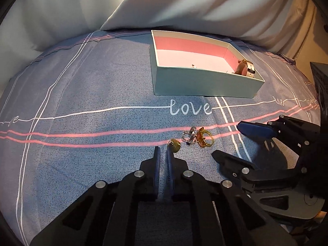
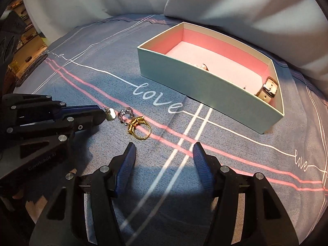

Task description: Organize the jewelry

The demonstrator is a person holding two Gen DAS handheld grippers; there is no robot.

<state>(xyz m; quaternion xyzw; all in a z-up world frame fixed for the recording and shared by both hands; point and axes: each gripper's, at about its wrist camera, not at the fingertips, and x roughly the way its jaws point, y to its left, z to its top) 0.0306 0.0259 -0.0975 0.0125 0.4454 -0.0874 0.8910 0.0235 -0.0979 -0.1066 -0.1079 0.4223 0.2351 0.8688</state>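
Note:
A pale green box [image 1: 205, 86] with a pink inside stands on the bed; it also shows in the right wrist view [image 2: 205, 88]. Inside lie a watch [image 1: 246, 68] [image 2: 268, 90] and a small earring [image 2: 204, 67]. On the sheet lie a gold ring [image 1: 205, 140] [image 2: 139, 129], a silver ring [image 1: 189, 137] [image 2: 125, 113] and a small gold heart charm [image 1: 175, 145] [image 2: 110, 113]. My left gripper [image 1: 163, 150] [image 2: 100, 112] is nearly shut, its tips touching the charm; a grip cannot be told. My right gripper [image 2: 163, 153] [image 1: 227, 141] is open and empty, just right of the rings.
The bed is covered by a blue-grey sheet [image 1: 92, 82] with white and pink lines and the word "love". White pillows [image 1: 184, 4] lie behind the box. A shelf [image 2: 24, 47] shows at the far left past the bed's edge.

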